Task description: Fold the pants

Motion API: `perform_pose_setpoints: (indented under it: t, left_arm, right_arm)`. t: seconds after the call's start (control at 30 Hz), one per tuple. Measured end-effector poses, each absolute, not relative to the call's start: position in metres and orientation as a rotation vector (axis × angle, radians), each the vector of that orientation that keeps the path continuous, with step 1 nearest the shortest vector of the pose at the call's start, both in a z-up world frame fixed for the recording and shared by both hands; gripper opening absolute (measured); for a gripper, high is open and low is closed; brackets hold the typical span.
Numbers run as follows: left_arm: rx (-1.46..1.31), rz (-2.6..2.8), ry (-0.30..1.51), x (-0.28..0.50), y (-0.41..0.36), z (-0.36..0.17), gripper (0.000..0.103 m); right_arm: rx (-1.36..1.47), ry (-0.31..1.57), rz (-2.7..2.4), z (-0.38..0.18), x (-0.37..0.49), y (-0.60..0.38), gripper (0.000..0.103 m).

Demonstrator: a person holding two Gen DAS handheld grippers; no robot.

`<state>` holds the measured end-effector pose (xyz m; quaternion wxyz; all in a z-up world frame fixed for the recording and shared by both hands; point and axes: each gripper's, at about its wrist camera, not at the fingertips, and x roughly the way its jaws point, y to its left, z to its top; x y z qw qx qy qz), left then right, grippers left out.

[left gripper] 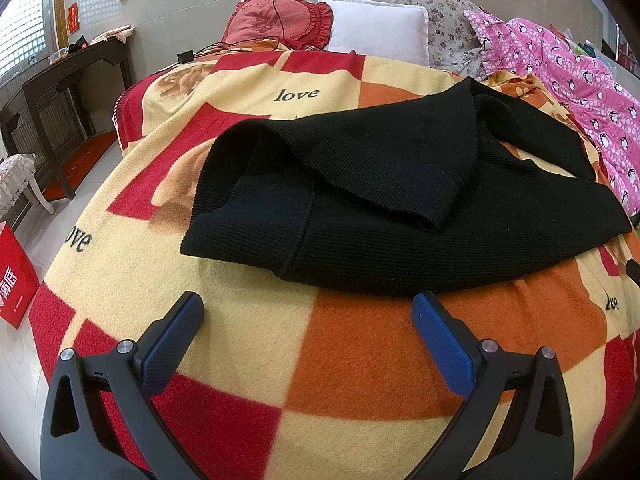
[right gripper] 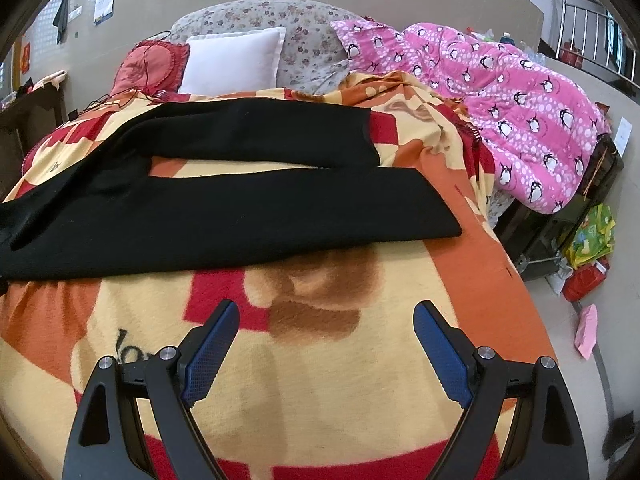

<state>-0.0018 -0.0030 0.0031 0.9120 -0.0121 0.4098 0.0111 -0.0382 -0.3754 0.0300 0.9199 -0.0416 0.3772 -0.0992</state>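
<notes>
Bedroom clutter rings a bed (left gripper: 248,360) spread with a checked red, orange and cream blanket (right gripper: 320,400); pillows and a pink penguin quilt (right gripper: 520,112) are piled at the head and far side. The black pants (left gripper: 400,248) lie across the middle of the bed, waist end toward the left edge, where one layer is already flopped over itself, and the two legs (right gripper: 260,216) run toward the right edge, slightly parted with blanket showing between them.

The left hand-held gripper (left gripper: 308,320) hangs just short of the near hem of the pants, jaws spread wide and empty. The right hand-held gripper (right gripper: 326,324) is likewise released, holding nothing, over bare blanket near the foot-side edge, apart from the leg cuffs.

The ribbed knit looks soft, light and limp, likely to sag and drag on the fuzzy blanket rather than slide. Pinching a single edge at the waistband corner and at a cuff corner seems the surest hold.
</notes>
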Motion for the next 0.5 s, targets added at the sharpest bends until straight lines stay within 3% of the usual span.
perform_pose_setpoints:
  t: [0.5]
  left_arm:
    - [-0.02, 0.016, 0.855, -0.0035, -0.0022, 0.0079, 0.103]
  right_arm:
    - [-0.088, 0.781, -0.207, 0.0282, -0.0368, -0.3758, 0.09]
